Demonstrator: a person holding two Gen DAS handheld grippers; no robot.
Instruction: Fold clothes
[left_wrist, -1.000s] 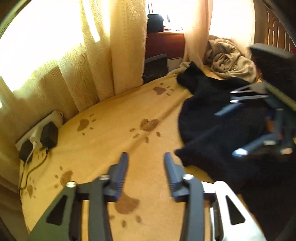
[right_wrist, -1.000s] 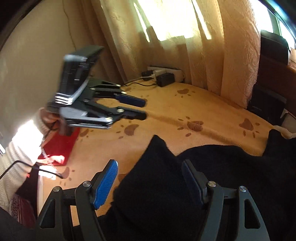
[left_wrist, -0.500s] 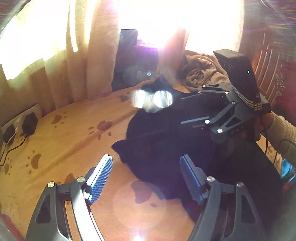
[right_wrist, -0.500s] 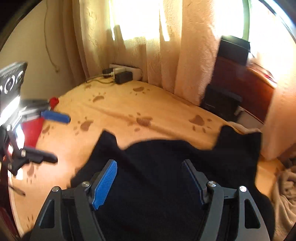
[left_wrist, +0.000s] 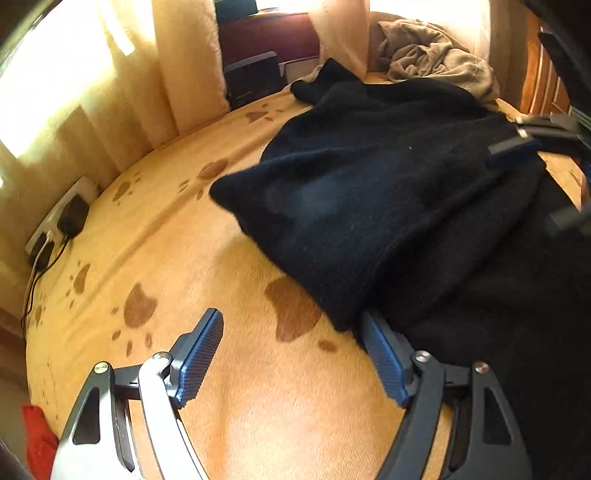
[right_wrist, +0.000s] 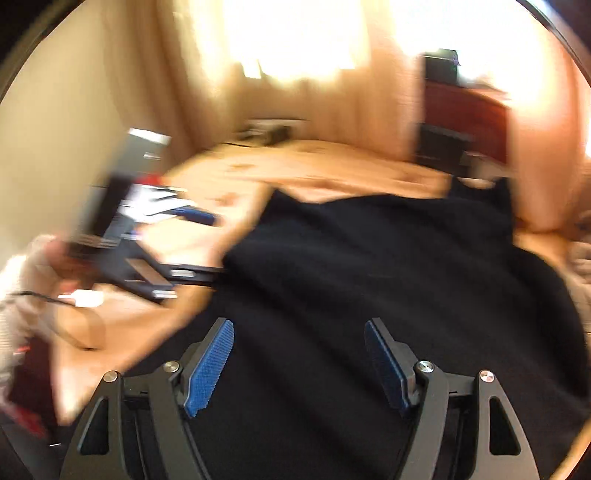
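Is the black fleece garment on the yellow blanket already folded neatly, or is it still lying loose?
Still loose. The black fleece garment sprawls unevenly over the yellow paw-print blanket, with rumpled ridges and irregular edges, no tidy rectangle.

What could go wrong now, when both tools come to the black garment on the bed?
1. The left tool is open with only the black garment's corner beside one finger; closing here may catch a thin edge that slips out.
2. The garment lies bunched in layers, so a grasp may take several at once and spoil the fold.
3. The right tool hovers open nearby; the view is blurred, so the tools could collide.
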